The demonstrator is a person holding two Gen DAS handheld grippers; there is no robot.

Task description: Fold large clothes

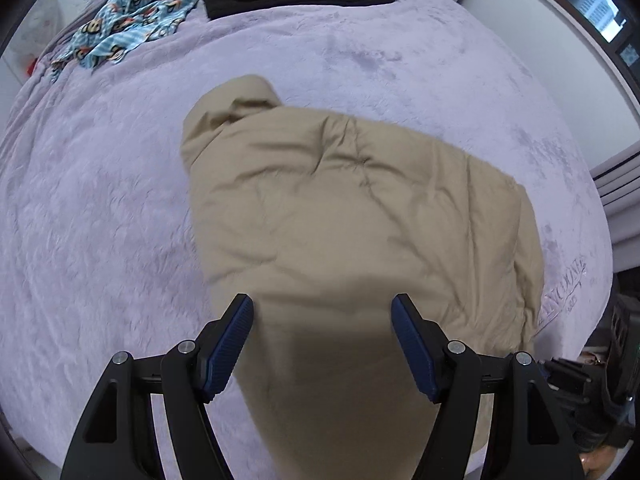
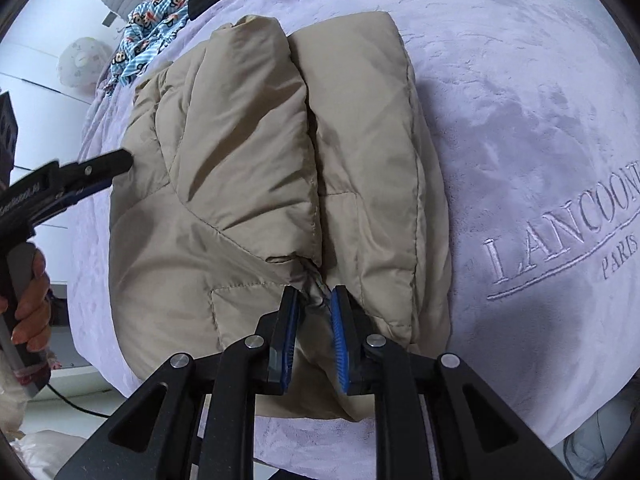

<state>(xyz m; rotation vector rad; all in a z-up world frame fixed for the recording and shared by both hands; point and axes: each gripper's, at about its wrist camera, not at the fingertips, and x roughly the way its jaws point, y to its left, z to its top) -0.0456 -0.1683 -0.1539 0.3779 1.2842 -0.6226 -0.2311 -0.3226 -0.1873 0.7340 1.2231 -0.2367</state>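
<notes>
The tan padded jacket [image 2: 256, 184] lay on the bed [image 2: 520, 128], its sides folded inward, not yet compact. Right gripper [image 2: 314, 300] pinched its near hem; left gripper [image 1: 322, 312] hovered open, empty.

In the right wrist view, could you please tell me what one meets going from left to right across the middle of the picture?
Person's hand → left hand-held gripper → beige jacket → bare lilac blanket → embroidered lettering.
</notes>
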